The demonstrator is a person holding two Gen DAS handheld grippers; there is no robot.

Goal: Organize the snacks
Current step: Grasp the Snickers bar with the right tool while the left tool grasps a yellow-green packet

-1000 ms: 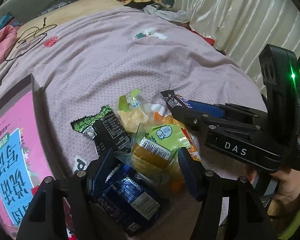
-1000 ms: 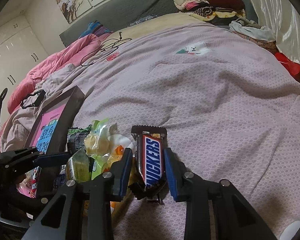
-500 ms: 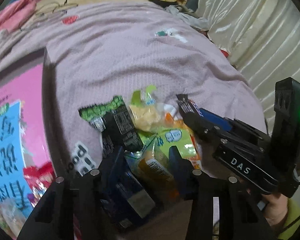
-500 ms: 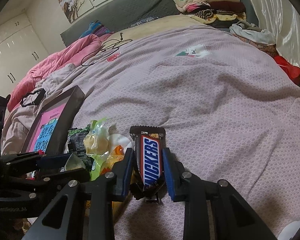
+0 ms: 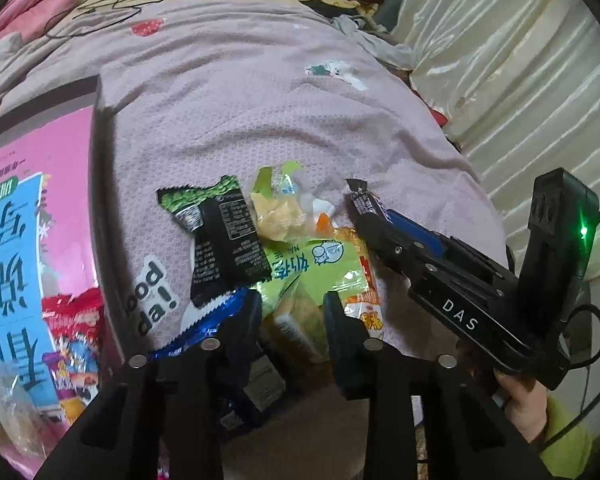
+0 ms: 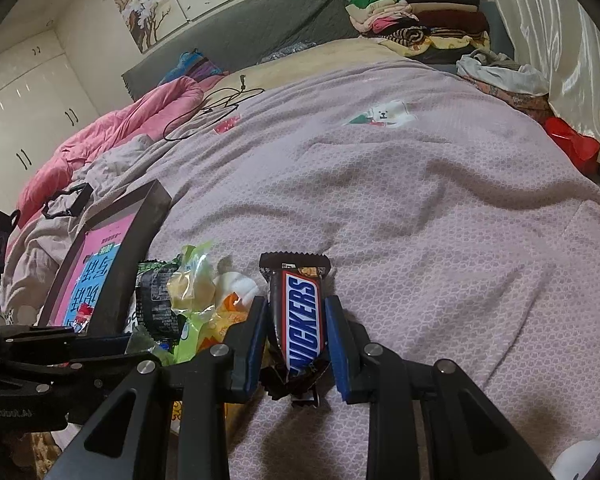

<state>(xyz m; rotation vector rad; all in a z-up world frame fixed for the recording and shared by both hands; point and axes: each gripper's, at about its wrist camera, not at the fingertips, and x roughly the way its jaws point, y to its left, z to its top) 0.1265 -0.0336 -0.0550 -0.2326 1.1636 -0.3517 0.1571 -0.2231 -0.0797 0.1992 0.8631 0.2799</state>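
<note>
The right gripper (image 6: pixel 296 344) is clamped on a Snickers bar (image 6: pixel 300 320), its blue pads pressed to both long sides of the brown wrapper; the white "SNICKERS" lettering on blue runs along the bar, which lies on the bed (image 6: pixel 420 220) near its front edge. In the left wrist view that gripper (image 5: pixel 370 216) shows from the side, with "DAS" printed in white on its body and a green light on its rear block.

The left gripper (image 5: pixel 292 320) has its jaws narrowly apart around a green packet (image 5: pixel 312 264) with a cartoon face and Chinese characters; whether the pads press it I cannot tell. Under that packet lies an orange packet (image 5: pixel 366 300) with red and yellow print. Just left of them a black packet (image 5: pixel 224 240) with a green top shows its back, covered in small white text too fine to read. A clear yellow packet (image 5: pixel 276 216) sits behind the green one. A blue foil wrapper (image 5: pixel 204 324) pokes out beside the left jaw. White letters on the bedcover read "ood da!".

By the bed's left edge stands a dark box (image 5: pixel 98 184), its pink inside bearing a blue label (image 5: pixel 12 264) with large Chinese characters, upside down in this view. Red snack packs (image 5: pixel 74 328) lie in it.
</note>
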